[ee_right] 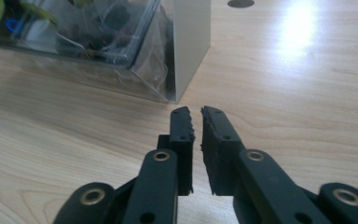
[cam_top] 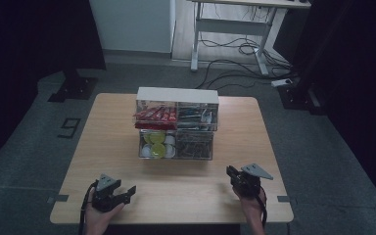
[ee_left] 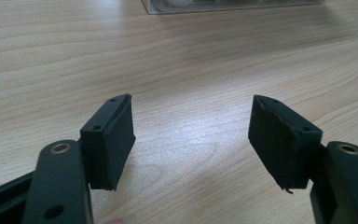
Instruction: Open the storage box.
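Observation:
A clear four-drawer organizer (cam_top: 177, 127) with a white top stands at the middle of the wooden table (cam_top: 112, 132). Its drawers hold red packets (cam_top: 154, 115), yellow-green and white round items (cam_top: 156, 145), dark clips (cam_top: 194, 145) and mixed items (cam_top: 197, 115). My left gripper (cam_top: 130, 193) rests near the front left edge, held by a hand; its jaws are wide open over bare wood (ee_left: 191, 107). My right gripper (cam_top: 230, 171) sits front right, its jaws nearly together with nothing between them (ee_right: 196, 112), pointing at the organizer's corner (ee_right: 98, 46).
Behind the table, a white desk frame (cam_top: 232, 29) stands over loose cables (cam_top: 235, 63) on the grey floor. Black stand bases (cam_top: 73, 88) (cam_top: 296, 95) flank the far corners. The organizer's bottom edge (ee_left: 223, 5) lies well ahead of the left gripper.

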{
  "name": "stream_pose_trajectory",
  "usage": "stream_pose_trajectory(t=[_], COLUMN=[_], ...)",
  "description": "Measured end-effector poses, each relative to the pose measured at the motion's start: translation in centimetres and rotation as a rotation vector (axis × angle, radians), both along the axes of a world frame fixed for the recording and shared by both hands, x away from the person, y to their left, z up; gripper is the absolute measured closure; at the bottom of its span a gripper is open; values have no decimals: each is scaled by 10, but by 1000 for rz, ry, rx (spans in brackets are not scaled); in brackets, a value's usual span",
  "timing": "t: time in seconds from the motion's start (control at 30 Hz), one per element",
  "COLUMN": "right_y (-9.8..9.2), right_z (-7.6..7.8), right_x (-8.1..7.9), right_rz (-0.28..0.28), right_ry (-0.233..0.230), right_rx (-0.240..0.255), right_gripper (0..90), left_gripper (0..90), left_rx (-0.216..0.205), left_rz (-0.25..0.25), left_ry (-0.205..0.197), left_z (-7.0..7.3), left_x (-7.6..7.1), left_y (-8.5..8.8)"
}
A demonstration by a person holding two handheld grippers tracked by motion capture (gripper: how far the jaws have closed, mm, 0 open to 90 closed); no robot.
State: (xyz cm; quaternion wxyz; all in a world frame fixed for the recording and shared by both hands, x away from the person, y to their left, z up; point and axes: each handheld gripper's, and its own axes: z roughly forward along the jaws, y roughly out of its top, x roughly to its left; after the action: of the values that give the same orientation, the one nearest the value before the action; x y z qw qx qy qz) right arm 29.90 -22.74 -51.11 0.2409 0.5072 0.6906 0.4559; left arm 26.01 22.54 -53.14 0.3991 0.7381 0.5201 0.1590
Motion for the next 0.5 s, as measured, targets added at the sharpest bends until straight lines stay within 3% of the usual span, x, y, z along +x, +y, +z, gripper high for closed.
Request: stream_pose_trajectory(t=[0.2,0.5], right_y=[-1,5], right_z=[5,14], right_x=[1,4], right_rz=[10,41], right_ry=[-14,-26], right_rx=[31,34], right_gripper=[884,894], left_gripper=[315,315], left_rx=[0,-6], left_rz=[5,10], left_ry=[3,3], left_z=[0,0], left_x=[1,1], left_y=[2,4])
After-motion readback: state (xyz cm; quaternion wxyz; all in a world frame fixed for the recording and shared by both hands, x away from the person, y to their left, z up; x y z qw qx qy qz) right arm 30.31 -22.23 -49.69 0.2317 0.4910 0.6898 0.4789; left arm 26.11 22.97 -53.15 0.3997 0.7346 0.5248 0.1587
